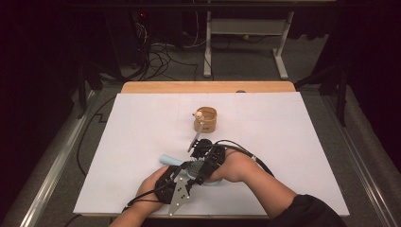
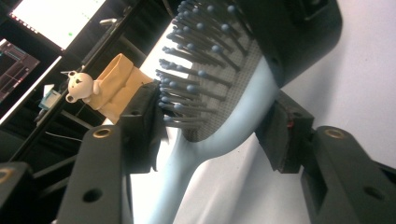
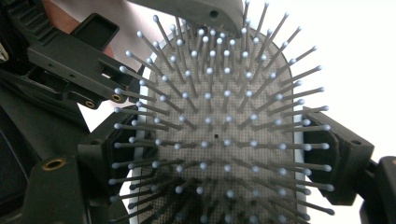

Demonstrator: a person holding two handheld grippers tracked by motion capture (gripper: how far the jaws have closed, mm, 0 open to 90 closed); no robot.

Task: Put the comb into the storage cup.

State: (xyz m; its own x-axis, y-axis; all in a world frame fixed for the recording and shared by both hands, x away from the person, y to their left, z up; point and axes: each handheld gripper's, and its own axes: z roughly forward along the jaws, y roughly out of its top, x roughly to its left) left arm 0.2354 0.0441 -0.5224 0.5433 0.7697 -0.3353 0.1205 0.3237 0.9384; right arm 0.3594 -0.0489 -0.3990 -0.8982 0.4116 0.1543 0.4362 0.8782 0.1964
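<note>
Up close, both tools (image 2: pixel 212 135) (image 3: pixel 224 158) clamp the blue hairbrush (image 3: pixel 219 140); overhead, hands (image 1: pixel 236 165) hide it.

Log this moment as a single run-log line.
right gripper: shut on hairbrush head | left gripper: jaws around hairbrush neck, contact unclear | bear cup: beyond, untouched

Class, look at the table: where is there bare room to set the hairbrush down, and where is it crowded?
The white table is bare on its left and right sides, and along the far edge behind the bag. It is crowded near the front middle, where both grippers, left and right, meet at the hairbrush.
</note>
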